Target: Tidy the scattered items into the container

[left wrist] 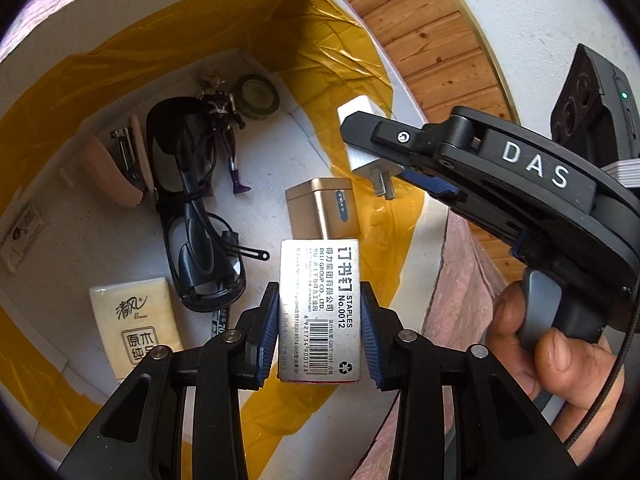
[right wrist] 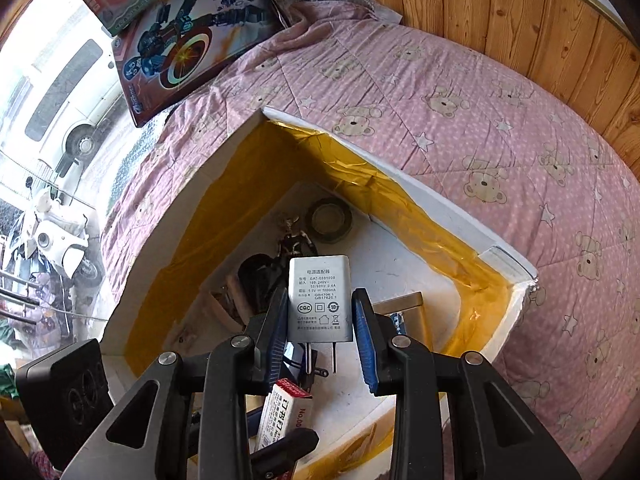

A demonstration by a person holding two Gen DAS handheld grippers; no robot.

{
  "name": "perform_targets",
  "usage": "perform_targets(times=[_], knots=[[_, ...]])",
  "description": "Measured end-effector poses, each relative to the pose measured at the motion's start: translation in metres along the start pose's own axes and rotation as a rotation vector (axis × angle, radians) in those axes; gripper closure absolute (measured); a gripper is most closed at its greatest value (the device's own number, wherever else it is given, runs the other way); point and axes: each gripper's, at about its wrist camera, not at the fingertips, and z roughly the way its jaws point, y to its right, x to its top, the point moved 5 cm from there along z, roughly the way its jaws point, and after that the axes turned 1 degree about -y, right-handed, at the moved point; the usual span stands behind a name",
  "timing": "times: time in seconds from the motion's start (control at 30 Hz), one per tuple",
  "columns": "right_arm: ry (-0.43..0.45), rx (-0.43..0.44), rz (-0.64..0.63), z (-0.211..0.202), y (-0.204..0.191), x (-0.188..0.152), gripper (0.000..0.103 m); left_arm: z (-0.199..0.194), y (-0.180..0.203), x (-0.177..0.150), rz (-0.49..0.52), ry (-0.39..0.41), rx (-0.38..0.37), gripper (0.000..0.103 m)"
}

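Note:
My left gripper point(left wrist: 319, 320) is shut on a staples box point(left wrist: 320, 308) and holds it over the white foam container point(left wrist: 100, 32) lined with yellow tape. My right gripper point(right wrist: 320, 316) is shut on a white power adapter point(right wrist: 320, 300), prongs toward the camera, also above the container point(right wrist: 400, 178). In the left wrist view the right gripper point(left wrist: 384, 156) holds the adapter point(left wrist: 362, 136) over the container's right wall. The staples box point(right wrist: 284, 412) shows low in the right wrist view.
Inside the container lie a gold tin point(left wrist: 322, 208), sunglasses point(left wrist: 192, 216), a toy figure point(left wrist: 224, 124), a tape roll point(left wrist: 257, 96), a stapler point(left wrist: 120, 168) and a tissue pack point(left wrist: 134, 328). A pink bear quilt point(right wrist: 480, 120) surrounds it, with toy boxes point(right wrist: 180, 44) behind.

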Motion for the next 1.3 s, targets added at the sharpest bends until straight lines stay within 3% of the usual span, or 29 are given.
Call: perform_targets(times=[0.17, 0.23, 0.3, 0.6, 0.8, 1.07, 1.3], knots=[[-0.034, -0.031, 0.014, 0.018, 0.009, 0.013, 0.07, 0.012, 0.003, 0.003, 0.03, -0.028, -0.001, 0.063], [-0.037, -0.048, 0.009, 0.024, 0.01, 0.017, 0.07, 0.014, 0.001, 0.005, 0.038, -0.017, 0.058, 0.062], [-0.035, -0.058, 0.014, 0.028, 0.011, 0.019, 0.069, 0.016, 0.0, 0.004, 0.037, -0.036, 0.062, 0.052], [-0.01, -0.084, 0.057, 0.016, 0.015, 0.008, 0.063, 0.001, 0.003, -0.003, 0.079, -0.02, 0.07, 0.052], [-0.016, -0.089, 0.055, 0.007, 0.007, -0.01, 0.055, -0.015, 0.013, -0.01, 0.185, 0.051, 0.138, 0.052], [0.002, -0.119, 0.008, -0.013, -0.01, -0.035, 0.053, -0.049, 0.013, -0.021, 0.274, 0.136, 0.205, 0.052], [0.099, -0.183, -0.126, -0.049, -0.036, -0.065, 0.051, -0.076, 0.016, -0.037, 0.377, 0.223, 0.249, 0.049]])
